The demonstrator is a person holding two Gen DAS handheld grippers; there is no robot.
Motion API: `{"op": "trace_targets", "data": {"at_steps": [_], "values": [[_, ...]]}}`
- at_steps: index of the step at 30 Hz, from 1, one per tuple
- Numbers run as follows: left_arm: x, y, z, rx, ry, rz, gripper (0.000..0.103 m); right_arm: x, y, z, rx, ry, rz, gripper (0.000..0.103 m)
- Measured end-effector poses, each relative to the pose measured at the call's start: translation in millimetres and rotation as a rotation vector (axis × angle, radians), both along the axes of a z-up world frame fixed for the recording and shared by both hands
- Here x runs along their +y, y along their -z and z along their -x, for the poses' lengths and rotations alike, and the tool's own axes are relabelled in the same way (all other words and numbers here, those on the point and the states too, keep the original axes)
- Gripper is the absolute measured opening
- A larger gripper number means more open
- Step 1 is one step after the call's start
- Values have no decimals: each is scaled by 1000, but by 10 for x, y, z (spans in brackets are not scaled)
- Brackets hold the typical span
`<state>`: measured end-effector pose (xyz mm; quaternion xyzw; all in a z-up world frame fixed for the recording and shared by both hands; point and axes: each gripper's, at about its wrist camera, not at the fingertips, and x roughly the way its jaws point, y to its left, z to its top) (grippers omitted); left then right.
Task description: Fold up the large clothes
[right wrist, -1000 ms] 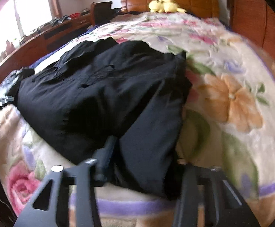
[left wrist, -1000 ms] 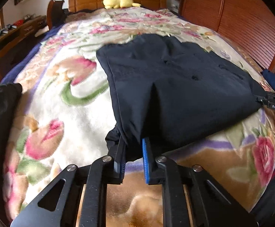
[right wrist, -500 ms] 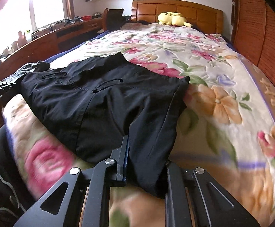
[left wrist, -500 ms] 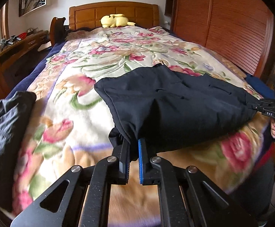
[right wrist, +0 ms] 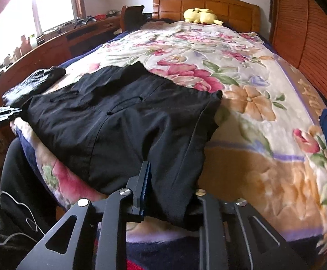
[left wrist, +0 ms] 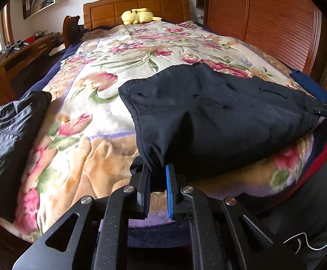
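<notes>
Spanning the near end of the floral blanket (left wrist: pixel 100 148), the dark trousers (left wrist: pixel 219 121) are pinched at opposite ends. Left gripper (left wrist: pixel 157 173): jaws nearly closed on a bunched corner, having just eased slightly apart. Right gripper (right wrist: pixel 170 175): jaws likewise just widened, fabric thick between them, right finger hidden. Only the left view shows the blue pad (left wrist: pixel 169 193); only the right view, the window (right wrist: pixel 51 2).

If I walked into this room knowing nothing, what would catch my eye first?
Probably the dark garment spread over the near end of the bed, against a loud floral blanket. The left gripper and right gripper each pinch a near corner of it. Far off, a yellow plush toy lies by the wooden headboard.
</notes>
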<state>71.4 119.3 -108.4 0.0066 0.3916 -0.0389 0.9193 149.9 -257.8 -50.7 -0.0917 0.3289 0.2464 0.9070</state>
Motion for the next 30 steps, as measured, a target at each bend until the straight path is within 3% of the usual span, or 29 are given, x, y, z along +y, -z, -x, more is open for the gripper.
{"op": "trace_targets", "data": {"at_steps": [8, 14, 24, 30], "values": [[101, -49, 12, -15, -20, -9, 31, -34, -300, 46, -71, 54, 22, 49], [171, -160, 39, -45, -33, 7, 36, -38, -365, -411, -57, 64, 22, 49], [159, -349, 1, -97, -16, 30, 36, 168, -6, -1738, 130, 135, 9, 49], [-15, -348, -154, -116, 20, 49, 36, 396, 176, -2207, 179, 142, 44, 49]]}}
